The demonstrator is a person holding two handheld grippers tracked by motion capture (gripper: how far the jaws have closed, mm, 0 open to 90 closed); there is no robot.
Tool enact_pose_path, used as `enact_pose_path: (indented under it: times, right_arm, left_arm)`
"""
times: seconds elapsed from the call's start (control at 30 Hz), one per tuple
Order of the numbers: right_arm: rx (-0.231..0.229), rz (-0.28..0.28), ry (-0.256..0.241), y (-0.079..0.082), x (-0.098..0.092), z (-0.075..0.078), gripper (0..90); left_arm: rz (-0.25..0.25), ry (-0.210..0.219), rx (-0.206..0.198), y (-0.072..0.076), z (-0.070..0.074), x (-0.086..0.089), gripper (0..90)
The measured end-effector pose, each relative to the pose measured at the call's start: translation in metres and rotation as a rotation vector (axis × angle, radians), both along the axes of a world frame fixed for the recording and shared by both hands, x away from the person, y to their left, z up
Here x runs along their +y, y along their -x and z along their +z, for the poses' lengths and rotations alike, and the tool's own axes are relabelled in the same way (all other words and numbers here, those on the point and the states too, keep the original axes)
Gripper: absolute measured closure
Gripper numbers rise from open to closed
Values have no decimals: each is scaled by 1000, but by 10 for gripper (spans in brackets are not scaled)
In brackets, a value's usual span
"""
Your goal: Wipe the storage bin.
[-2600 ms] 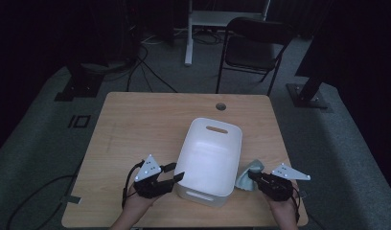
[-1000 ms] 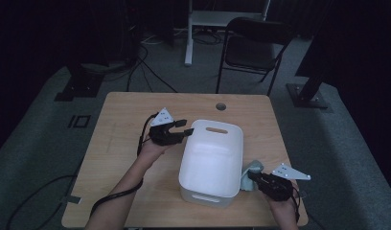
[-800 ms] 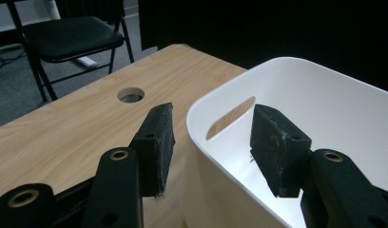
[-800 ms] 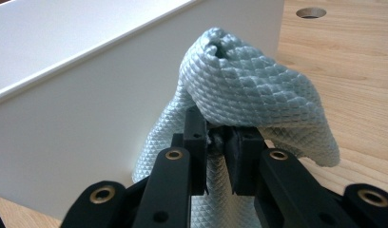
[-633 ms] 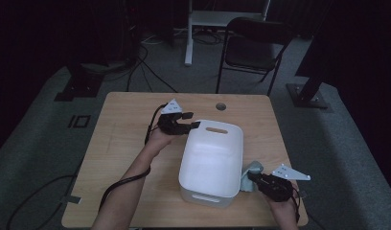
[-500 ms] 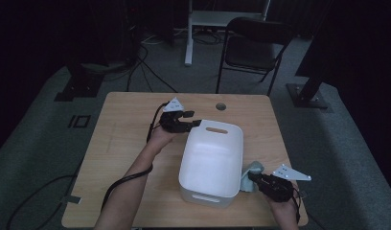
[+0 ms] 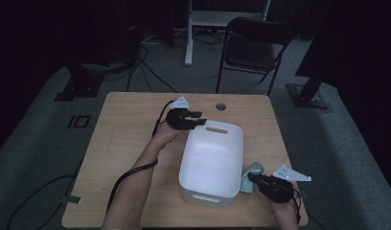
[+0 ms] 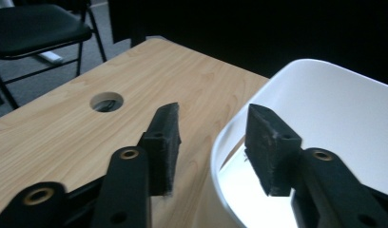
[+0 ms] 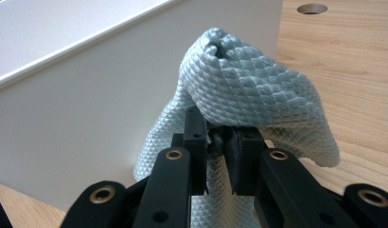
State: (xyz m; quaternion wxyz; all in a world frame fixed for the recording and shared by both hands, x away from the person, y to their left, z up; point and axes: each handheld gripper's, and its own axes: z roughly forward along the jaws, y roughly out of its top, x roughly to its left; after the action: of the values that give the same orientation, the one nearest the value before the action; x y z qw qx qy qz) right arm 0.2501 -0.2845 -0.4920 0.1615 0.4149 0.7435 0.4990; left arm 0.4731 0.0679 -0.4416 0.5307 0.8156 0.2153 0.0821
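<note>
In the high view a white tub (image 7: 212, 163) is sitting at the centre of the desk (image 7: 126, 124), its long side running up and down the frame. The left tongs (image 7: 197, 120) are hovering at the tub's upper left corner. In the left gripper view these tongs (image 8: 212, 137) are standing open, one jaw outside the tub (image 8: 325, 123) over the wood and the other inside it, with the white rim passing between them; neither jaw is visibly touching the rim. A round hole (image 8: 106, 101) in the desk is lying at the left of that frame.

The right tongs (image 7: 253, 179) are sitting at the lower right of the high view, just beside the tub's right wall. In the right gripper view the tongs (image 9: 217, 147) are pinching a pale blue cloth (image 9: 249, 90), which is bunching up above the jaws and draping right against the tub wall (image 9: 87, 114).
</note>
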Motion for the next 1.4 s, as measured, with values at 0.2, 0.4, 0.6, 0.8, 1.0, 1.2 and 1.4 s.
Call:
enact_pose_path:
  times: [0.2, 0.4, 0.6, 0.8, 1.0, 1.2, 1.4]
  right_arm:
    - [0, -2, -1, 0, -1, 0, 801]
    - [2, -3, -6, -1, -2, -1, 801]
    - [1, -5, -3, 0, -2, 0, 801]
    - [1, -12, -8, -1, -4, 0, 801]
    - [2, -17, -6, -2, -4, 0, 801]
    - [-3, -20, -9, -2, -4, 2, 801]
    - [-5, -21, -10, -2, -4, 2, 801]
  left_arm:
    - [-34, -29, 22, -1, -4, -4, 738]
    - [-12, -11, 7, 2, -7, -1, 774]
    - [53, 5, 7, 7, -9, 9, 786]
    - [110, -5, 7, 17, -8, 25, 810]
    - [160, -8, 5, 30, -8, 44, 824]
    - [177, 4, 8, 34, -9, 54, 821]
    - [138, 10, 19, 24, -9, 50, 777]
